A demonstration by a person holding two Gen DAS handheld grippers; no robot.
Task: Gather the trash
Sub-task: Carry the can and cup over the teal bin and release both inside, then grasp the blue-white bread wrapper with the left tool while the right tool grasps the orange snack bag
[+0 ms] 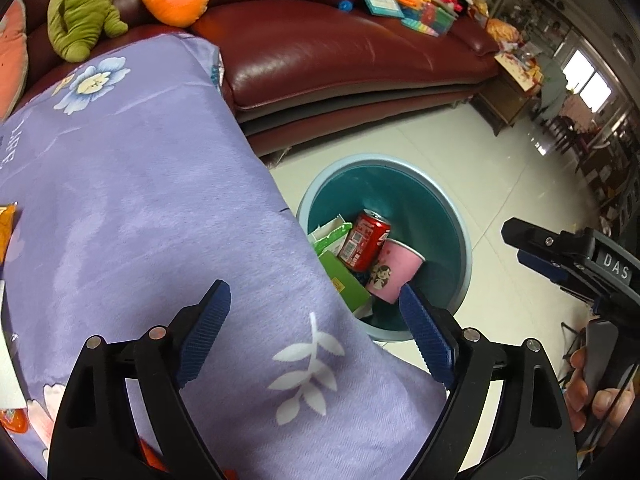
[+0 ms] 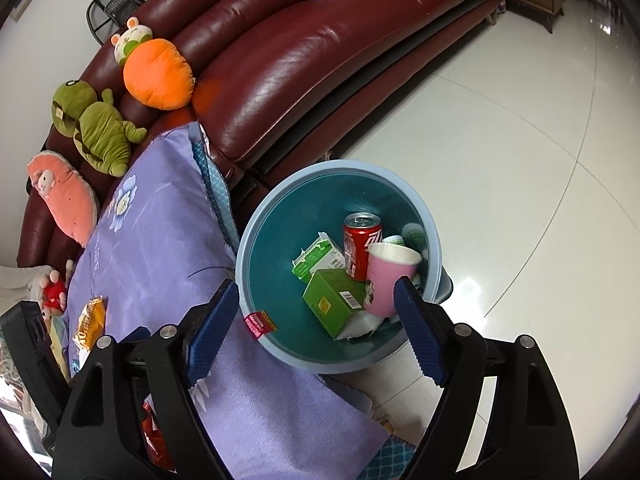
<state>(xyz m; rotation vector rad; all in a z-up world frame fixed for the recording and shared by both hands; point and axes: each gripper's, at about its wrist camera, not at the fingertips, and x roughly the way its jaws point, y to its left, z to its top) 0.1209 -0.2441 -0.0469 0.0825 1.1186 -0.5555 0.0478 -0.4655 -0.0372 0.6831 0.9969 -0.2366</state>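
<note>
Both claws, my left claw (image 1: 316, 336) and right claw (image 2: 316, 332), gaped wide and empty; the can (image 2: 360, 246) and cup (image 2: 386, 280) lay in the bin (image 2: 280, 220) mid-frame, a wrapper (image 2: 90, 322) waiting lower left.

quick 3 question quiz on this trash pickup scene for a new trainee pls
1. True or false: the red can lies inside the blue bin.
2. Which item is still outside the bin, on the purple cloth? A pink cup, B green box, C orange snack wrapper.
3. Is anything between the fingers of the right gripper or the left gripper?

Key: 1 true. 2 C. 3 No, both are open and hold nothing.
</note>
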